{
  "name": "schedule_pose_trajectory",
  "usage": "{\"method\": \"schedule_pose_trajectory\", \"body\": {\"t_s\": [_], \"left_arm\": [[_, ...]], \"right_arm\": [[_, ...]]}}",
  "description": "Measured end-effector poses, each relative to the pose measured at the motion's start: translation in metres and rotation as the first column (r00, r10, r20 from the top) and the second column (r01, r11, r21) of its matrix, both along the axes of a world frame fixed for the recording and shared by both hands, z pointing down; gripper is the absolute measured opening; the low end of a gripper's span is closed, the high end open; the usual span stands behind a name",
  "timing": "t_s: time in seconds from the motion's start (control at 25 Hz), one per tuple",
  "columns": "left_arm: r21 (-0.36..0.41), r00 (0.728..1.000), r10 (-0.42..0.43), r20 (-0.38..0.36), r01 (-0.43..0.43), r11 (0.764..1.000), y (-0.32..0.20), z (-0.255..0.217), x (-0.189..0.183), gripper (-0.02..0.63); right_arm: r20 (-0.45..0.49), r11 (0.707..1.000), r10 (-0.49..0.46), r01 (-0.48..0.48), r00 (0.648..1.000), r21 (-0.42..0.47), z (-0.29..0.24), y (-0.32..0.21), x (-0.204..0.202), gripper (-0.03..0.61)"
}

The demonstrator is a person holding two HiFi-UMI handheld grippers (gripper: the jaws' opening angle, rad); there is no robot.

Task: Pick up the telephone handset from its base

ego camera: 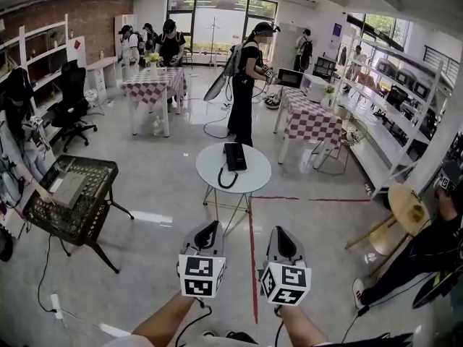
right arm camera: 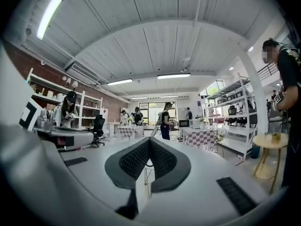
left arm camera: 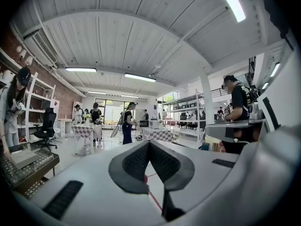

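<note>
Black telephone handset point(ego camera: 234, 155), head view: lying on its base on the round white table point(ego camera: 255, 181), well ahead of my left gripper point(ego camera: 209, 228) and right gripper point(ego camera: 281, 233). Left gripper view: I am clenching its jaws, empty. Right gripper view: likewise clenching on nothing.

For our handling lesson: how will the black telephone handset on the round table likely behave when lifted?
The handset looks like moulded plastic, so it is probably stiff and fairly light. Its cord lies looped near the table edge, so it will likely trail and tug back.
</note>
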State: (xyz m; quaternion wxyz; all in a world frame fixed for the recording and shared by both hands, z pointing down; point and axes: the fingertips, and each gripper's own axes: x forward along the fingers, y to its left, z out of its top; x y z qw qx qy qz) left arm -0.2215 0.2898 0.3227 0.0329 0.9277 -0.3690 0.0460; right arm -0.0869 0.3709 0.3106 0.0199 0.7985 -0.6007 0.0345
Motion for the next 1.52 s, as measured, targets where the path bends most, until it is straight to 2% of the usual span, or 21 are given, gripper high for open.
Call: {"method": "schedule_pose_trajectory", "body": {"t_s": [0.48, 0.92, 1.2, 1.52], "left_arm": [[-0.04, 0.999, -0.01, 0.031, 0.012, 0.999, -0.032, 0.027, 0.016, 0.012], [-0.017, 0.997, -0.07, 0.029, 0.07, 0.997, -0.107, 0.019, 0.081, 0.012], [-0.032, 0.994, -0.102, 0.036, 0.103, 0.994, -0.147, 0.024, 0.118, 0.012], [-0.024, 0.988, -0.146, 0.046, 0.147, 0.989, -0.181, 0.026, 0.147, 0.012]], "right_arm": [[0.018, 1.0, 0.018, -0.018, 1.0, -0.024, 0.016, -0.031, 0.029, 0.021], [0.033, 1.0, -0.011, 0.011, 0.999, 0.009, 0.011, -0.108, 0.105, 0.021], [0.031, 1.0, -0.027, 0.027, 0.999, 0.009, 0.008, -0.152, 0.151, 0.021], [0.042, 0.998, -0.065, 0.065, 0.997, 0.006, 0.013, -0.194, 0.186, 0.021]]}}
